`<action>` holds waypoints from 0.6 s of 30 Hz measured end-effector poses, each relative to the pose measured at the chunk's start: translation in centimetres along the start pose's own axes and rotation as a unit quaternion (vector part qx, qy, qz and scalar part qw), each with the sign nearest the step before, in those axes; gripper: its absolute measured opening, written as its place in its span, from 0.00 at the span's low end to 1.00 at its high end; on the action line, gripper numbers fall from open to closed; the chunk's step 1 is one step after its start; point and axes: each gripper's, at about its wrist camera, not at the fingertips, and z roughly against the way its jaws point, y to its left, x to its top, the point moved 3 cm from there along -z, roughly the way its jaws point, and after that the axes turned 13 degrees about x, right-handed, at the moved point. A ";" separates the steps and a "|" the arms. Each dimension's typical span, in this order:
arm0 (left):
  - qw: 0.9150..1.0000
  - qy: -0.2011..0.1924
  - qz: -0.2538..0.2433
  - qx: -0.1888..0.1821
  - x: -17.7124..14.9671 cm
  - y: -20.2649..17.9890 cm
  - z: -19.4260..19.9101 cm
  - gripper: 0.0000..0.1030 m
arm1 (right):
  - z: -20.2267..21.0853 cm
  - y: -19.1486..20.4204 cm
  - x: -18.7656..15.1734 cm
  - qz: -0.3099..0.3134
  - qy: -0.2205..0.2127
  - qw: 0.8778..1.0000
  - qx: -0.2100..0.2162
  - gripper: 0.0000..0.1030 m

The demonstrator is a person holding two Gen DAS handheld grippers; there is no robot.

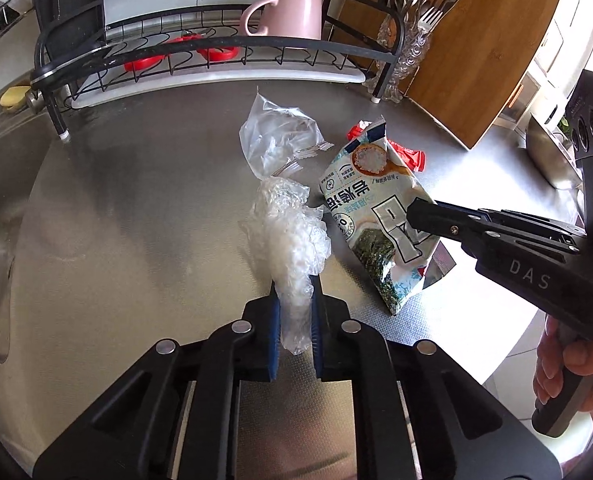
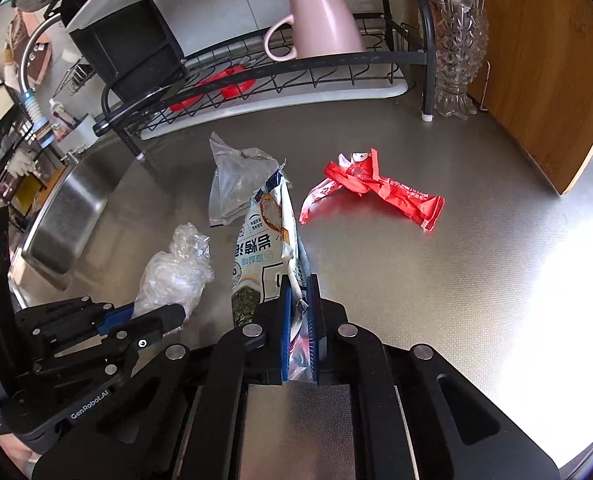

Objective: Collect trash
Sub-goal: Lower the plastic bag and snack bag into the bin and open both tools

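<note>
My left gripper (image 1: 295, 280) is shut on a crumpled clear plastic wrap (image 1: 288, 232), held just over the steel counter; the gripper (image 2: 152, 320) and the wrap (image 2: 172, 276) also show in the right wrist view. My right gripper (image 2: 299, 284) is shut on a white and green snack bag (image 2: 262, 240), lifted on edge; it also shows in the left wrist view (image 1: 416, 214) with the bag (image 1: 372, 216). A clear plastic bag (image 1: 276, 136) and a red wrapper (image 2: 376, 192) lie on the counter behind.
A black dish rack (image 1: 200, 46) with a pink mug (image 1: 292, 8) stands at the back. A glass holder with forks (image 2: 458, 52) and a wooden board (image 2: 544, 72) stand at the back right. A sink (image 2: 68, 216) is at the left.
</note>
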 end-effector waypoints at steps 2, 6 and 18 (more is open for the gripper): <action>1.000 -0.005 -0.001 0.001 -0.5 0.1 0.9 0.10 | 0.7 0.3 -0.4 0.002 -0.003 1.000 -0.001 0.08; 1.000 -0.013 -0.002 0.003 -1.9 0.2 2.9 0.11 | 2.6 1.4 -1.5 0.008 -0.015 1.000 -0.005 0.08; 1.000 -0.018 0.005 0.002 -9.8 1.4 9.3 0.11 | 7.7 5.9 -8.4 0.010 -0.034 0.999 -0.015 0.08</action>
